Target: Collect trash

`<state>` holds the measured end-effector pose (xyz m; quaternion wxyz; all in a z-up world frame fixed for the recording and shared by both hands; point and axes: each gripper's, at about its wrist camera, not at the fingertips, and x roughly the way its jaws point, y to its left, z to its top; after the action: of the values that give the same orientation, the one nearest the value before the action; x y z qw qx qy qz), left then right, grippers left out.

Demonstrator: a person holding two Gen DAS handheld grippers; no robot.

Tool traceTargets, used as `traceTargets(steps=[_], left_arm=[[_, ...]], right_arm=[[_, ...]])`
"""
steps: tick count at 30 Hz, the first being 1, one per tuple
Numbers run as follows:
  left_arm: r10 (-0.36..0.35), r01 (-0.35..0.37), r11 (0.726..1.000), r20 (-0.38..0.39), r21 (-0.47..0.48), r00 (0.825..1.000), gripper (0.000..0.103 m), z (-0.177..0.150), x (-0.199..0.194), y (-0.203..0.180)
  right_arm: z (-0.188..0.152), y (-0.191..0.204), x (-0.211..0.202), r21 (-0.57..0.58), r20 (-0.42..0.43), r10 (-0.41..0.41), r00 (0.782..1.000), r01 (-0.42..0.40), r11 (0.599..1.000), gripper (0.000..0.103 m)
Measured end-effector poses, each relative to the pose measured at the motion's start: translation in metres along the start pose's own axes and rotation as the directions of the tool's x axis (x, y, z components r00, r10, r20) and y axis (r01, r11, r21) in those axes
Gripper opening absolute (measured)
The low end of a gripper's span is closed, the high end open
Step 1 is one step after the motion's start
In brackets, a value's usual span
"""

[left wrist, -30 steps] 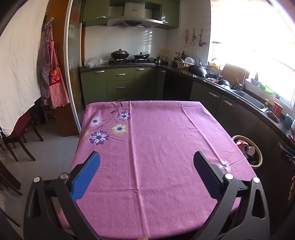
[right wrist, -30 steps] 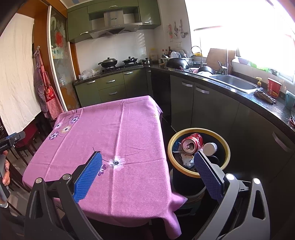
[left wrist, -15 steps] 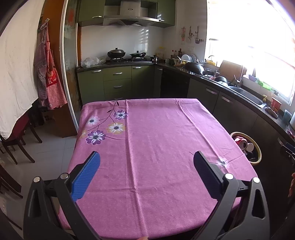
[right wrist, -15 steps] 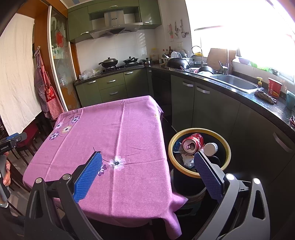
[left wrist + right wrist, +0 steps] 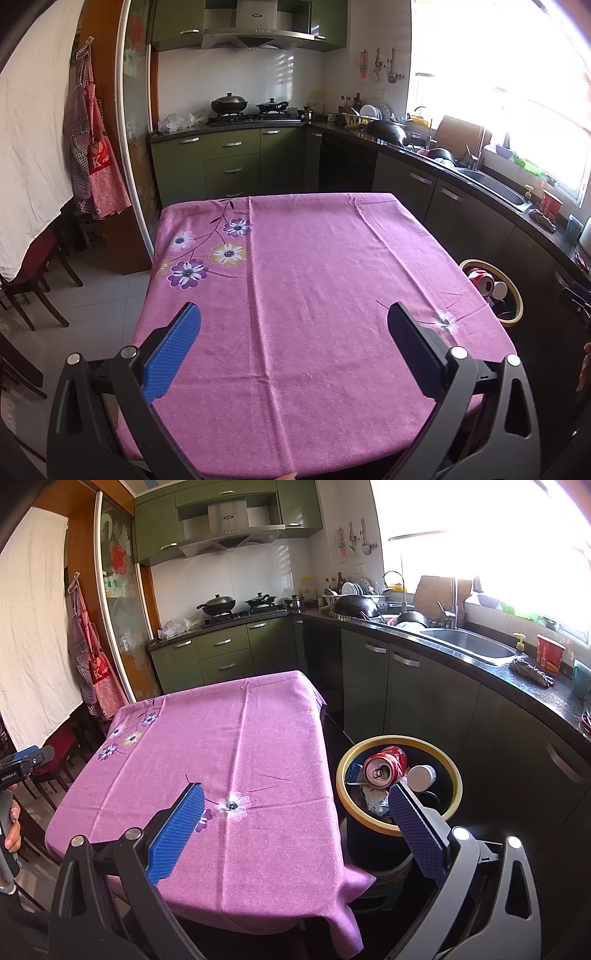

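Blue ribbed pads line both fingers of the left tool [image 5: 293,325], which sits at the bottom of its frame with the fingers spread wide apart and nothing between them. Beyond the fingers stretches the tabletop [image 5: 314,266], draped in a pink-purple cloth printed with a spray of flowers [image 5: 207,254] toward the middle left of the frame. At the right edge of the left wrist view, just beside the tabletop, part of the trash bin [image 5: 515,295] shows.

In the right wrist view, the right tool [image 5: 295,803] also holds its blue-padded fingers wide apart and empty, low in the frame. Its left finger lies over the cloth; its right finger overlaps the near rim of the bin [image 5: 456,771], a dark round container with a yellow rim standing on the floor at the lower right, just beside the tabletop's corner. Inside the bin lie a crushed red drinks can [image 5: 386,768], a white cup or lid [image 5: 421,775] touching it on the right, and scraps of wrapper beneath.

A person's hand [image 5: 11,827] shows at the far left edge. Green kitchen cabinets [image 5: 221,657] fill the upper middle, and a steel sink [image 5: 469,646] lies at upper right.
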<state>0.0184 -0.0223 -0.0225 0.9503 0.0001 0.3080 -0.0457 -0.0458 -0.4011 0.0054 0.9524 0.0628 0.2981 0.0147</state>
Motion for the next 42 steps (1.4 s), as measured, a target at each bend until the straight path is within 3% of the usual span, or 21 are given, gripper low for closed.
traceTargets(steps=[32,42], left_arm=[[-0.023,0.024,1.0,-0.029,0.015,0.999,0.096,-0.002,0.006,-0.005],[-0.014,0.014,0.999,0.005,0.031,1.0,0.096,0.0,0.008,-0.007]], right_arm=[[0.0,0.003,0.004,-0.008,-0.012,0.0,1.0,0.0,1.0,0.098],[0.0,0.004,0.01,-0.01,-0.023,0.003,1.0,-0.003,1.0,0.098]])
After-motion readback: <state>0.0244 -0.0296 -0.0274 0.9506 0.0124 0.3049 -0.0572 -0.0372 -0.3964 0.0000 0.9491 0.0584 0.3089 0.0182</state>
